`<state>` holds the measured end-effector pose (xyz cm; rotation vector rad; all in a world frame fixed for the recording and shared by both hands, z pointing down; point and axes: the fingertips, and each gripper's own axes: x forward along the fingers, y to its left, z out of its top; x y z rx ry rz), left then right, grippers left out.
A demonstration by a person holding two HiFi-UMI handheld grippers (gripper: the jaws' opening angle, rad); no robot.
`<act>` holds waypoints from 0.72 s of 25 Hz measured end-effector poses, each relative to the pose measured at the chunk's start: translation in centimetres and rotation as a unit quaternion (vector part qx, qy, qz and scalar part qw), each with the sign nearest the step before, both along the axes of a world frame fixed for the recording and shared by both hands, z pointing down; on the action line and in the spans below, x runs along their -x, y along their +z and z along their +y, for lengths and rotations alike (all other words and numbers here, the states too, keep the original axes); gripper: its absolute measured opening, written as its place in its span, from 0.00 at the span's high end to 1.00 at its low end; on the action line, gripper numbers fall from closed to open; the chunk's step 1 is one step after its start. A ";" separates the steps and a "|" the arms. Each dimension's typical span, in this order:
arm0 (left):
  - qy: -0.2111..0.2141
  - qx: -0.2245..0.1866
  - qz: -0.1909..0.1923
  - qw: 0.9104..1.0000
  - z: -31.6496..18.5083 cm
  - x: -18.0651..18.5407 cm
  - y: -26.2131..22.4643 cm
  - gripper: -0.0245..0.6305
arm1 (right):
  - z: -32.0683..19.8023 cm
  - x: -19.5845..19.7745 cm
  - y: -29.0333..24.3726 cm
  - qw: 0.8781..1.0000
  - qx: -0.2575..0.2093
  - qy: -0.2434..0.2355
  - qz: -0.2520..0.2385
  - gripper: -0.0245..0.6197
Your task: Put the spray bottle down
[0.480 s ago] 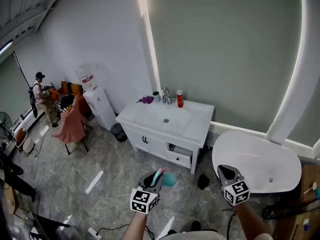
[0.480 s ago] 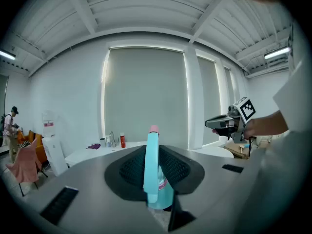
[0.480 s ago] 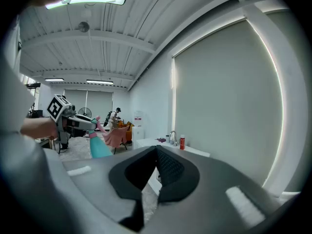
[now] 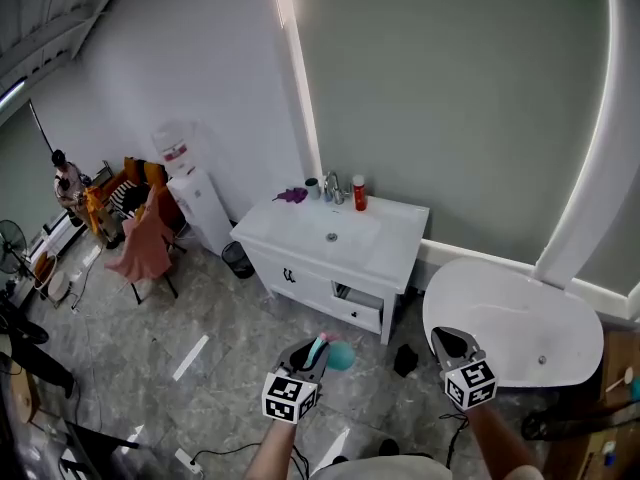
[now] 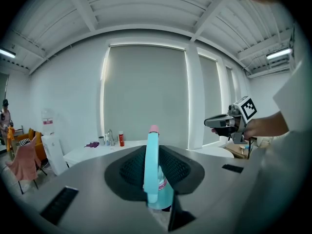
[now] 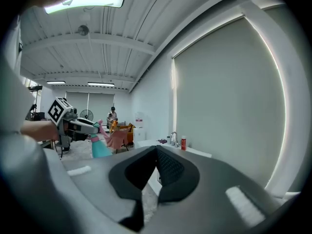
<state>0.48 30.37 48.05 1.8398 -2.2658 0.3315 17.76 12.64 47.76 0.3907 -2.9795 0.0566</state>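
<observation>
– Above the floor [image 4: 215,398], in the head view, what is my left gripper [image 4: 309,354] doing?
– It's clamped on the spray bottle [image 4: 337,357], and the teal body pokes past the fingers. Your right gripper [image 4: 449,342] is closed and empty.
– And the left gripper view?
– The bottle [image 5: 152,172] is pinched between the jaws, pink tip up, long axis upright. Its base is cut off.
– The right gripper view?
– The jaws are pressed together. The bottle [image 6: 100,147] looks small, teal end down.

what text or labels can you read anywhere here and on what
No text here can be read.
spray bottle: pink label, print blurred.
water dispenser: red label on its jug, too small.
red bottle: too small.
marker cubes: square patterns only, no words.
</observation>
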 end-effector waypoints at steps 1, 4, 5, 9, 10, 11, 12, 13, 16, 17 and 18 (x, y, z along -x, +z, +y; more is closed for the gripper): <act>-0.001 0.001 0.000 1.000 -0.4 -0.1 0.1 0.85 | -0.3 -0.1 0.1 1.000 -0.002 0.000 0.002 0.95; -0.005 0.003 0.001 1.000 -1.2 -0.7 0.2 0.85 | -1.3 -0.5 0.3 1.000 -0.003 -0.005 0.003 0.95; -0.008 0.003 0.001 1.000 -1.5 -0.8 0.2 0.85 | -1.6 -0.6 0.4 1.000 -0.003 -0.008 0.004 0.95; -0.021 0.000 -0.001 1.000 -2.7 -1.4 0.0 0.85 | -3.3 -1.1 0.8 1.000 -0.001 -0.019 0.003 0.95; -0.023 0.000 0.001 1.000 -3.0 -1.6 0.0 0.85 | -3.7 -1.2 1.0 1.000 0.000 -0.023 0.004 0.95; -0.025 -0.001 0.003 1.000 -3.2 -1.7 0.1 0.85 | -4.1 -1.2 1.2 1.000 0.001 -0.026 0.006 0.95; -0.028 -0.003 0.005 1.000 -3.5 -1.8 0.1 0.85 | -4.4 -1.2 1.4 1.000 0.002 -0.029 0.007 0.95; -0.030 -0.005 0.006 1.000 -3.8 -1.8 0.1 0.85 | -4.8 -1.1 1.5 0.999 0.002 -0.031 0.008 0.95; -0.033 -0.005 0.007 0.999 -4.6 -1.6 0.2 0.85 | -6.0 -0.6 1.7 0.999 0.007 -0.032 0.010 0.95; -0.033 -0.003 0.006 0.999 -4.9 -1.4 0.2 0.84 | -6.2 -0.3 1.7 0.999 0.009 -0.033 0.010 0.95; -0.033 -0.002 0.006 0.999 -5.2 -1.2 0.2 0.84 | -6.5 0.0 1.7 0.999 0.009 -0.035 0.010 0.95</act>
